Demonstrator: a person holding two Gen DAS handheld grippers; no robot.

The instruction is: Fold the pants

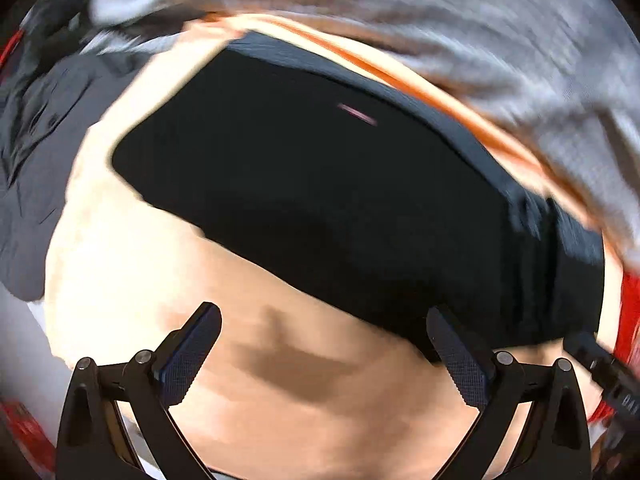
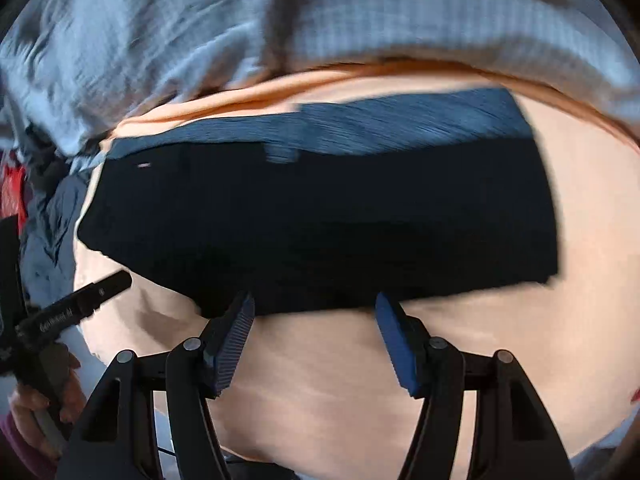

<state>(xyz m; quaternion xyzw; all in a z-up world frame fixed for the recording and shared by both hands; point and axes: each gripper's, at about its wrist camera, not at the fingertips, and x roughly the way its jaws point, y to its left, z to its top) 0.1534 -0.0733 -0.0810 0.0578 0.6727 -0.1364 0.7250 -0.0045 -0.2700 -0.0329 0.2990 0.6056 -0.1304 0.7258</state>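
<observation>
The dark navy pants [image 1: 340, 200] lie folded into a thick rectangle on a pale wooden table [image 1: 160, 240], with a ribbed waistband along the far edge. My left gripper [image 1: 324, 320] is open and empty, just short of the pants' near edge. In the right wrist view the pants [image 2: 320, 220] fill the middle. My right gripper [image 2: 316, 300] is open and empty, its fingertips at the near edge of the fold. The left gripper [image 2: 100, 292] shows at the left of that view, apart from the cloth. Both views are motion-blurred.
A heap of grey and blue-grey clothes [image 1: 440, 20] lies beyond the table's far edge and at the left [image 2: 140, 40]. Something red [image 1: 630, 320] sits at the right edge. The other gripper's tip [image 1: 600, 364] shows at lower right.
</observation>
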